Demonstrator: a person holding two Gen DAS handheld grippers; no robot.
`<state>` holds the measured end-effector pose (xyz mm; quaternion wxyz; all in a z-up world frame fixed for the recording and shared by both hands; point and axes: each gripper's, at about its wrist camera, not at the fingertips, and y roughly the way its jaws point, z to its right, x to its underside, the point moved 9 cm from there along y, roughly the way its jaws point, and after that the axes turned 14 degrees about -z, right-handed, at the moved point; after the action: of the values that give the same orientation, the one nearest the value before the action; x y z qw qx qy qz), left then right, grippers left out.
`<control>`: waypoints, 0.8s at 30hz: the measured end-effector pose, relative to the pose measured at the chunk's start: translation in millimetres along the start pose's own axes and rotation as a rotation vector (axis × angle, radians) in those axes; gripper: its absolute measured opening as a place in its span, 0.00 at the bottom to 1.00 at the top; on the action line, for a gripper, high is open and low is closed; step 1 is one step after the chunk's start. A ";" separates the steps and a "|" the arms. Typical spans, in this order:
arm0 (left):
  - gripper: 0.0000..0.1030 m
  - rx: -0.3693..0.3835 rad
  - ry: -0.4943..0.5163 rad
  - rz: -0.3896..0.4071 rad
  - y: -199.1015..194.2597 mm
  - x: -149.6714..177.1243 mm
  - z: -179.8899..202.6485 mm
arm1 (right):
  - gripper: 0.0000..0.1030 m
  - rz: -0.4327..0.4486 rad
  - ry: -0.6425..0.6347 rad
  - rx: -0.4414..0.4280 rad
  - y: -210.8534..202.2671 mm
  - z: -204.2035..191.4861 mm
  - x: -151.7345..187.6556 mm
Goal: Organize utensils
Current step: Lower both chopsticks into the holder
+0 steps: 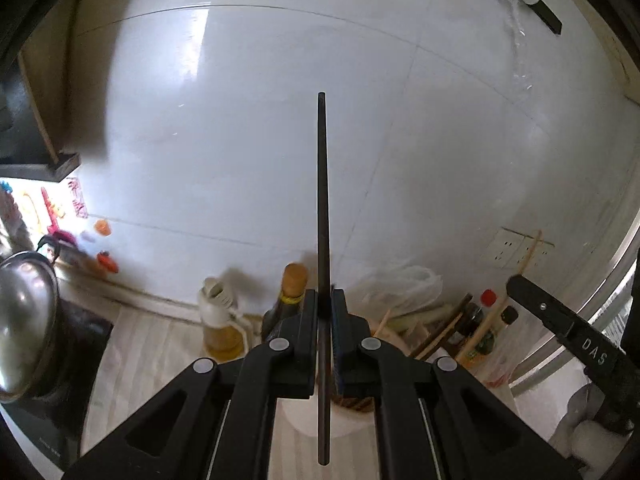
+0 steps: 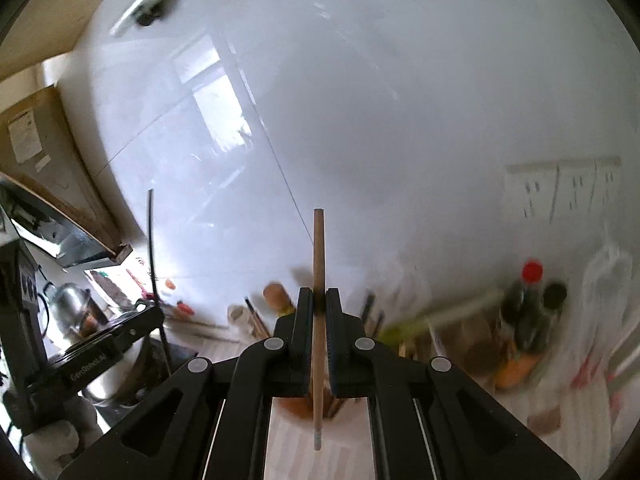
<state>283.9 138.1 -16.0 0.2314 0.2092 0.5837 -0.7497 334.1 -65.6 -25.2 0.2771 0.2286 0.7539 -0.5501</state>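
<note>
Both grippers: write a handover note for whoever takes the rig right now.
Left gripper: shut on a dark chopstick, held upright between the fingers, both ends free.
Right gripper: shut on a wooden chopstick, also upright.
Both are raised in front of the white tiled wall, above the counter clutter.
More sticks still lean among the bottles on the right.
Done: one chopstick picked up per gripper. Left: set both where they belong, then gather the rest. Right wrist view is blurred, so check positions.

Both grippers, left gripper (image 1: pixel 324 304) and right gripper (image 2: pixel 319 302), are matte black plastic, with round silver screws and blue-lined jaws.
</note>
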 end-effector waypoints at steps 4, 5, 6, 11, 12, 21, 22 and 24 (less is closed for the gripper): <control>0.03 0.010 0.020 0.004 13.4 -10.4 11.4 | 0.06 0.037 -0.038 0.016 6.4 -16.7 -10.5; 0.03 0.014 0.023 0.009 17.1 -12.5 13.6 | 0.06 0.042 -0.043 0.019 8.4 -18.9 -10.9; 0.03 0.019 0.025 0.010 19.7 -13.0 14.9 | 0.06 0.049 -0.045 0.018 11.3 -21.2 -11.3; 0.03 0.054 0.036 0.001 42.8 -14.5 20.5 | 0.06 0.064 -0.027 0.023 23.7 -15.6 -6.2; 0.03 0.061 0.037 0.000 45.3 -14.2 22.0 | 0.06 0.067 -0.019 0.021 25.5 -12.8 -4.9; 0.03 0.120 0.028 0.017 83.1 -10.0 20.3 | 0.06 0.078 0.062 0.016 38.0 18.9 16.8; 0.03 0.125 0.029 0.018 86.0 -9.1 19.5 | 0.06 0.084 0.069 0.014 38.9 21.1 19.4; 0.03 0.127 0.037 0.016 91.7 -6.2 19.5 | 0.06 0.084 0.075 0.016 42.1 24.0 24.6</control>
<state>342.3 100.4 -79.3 0.2128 0.2421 0.5375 -0.7792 347.2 -75.3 -77.0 0.2695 0.2827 0.7490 -0.5352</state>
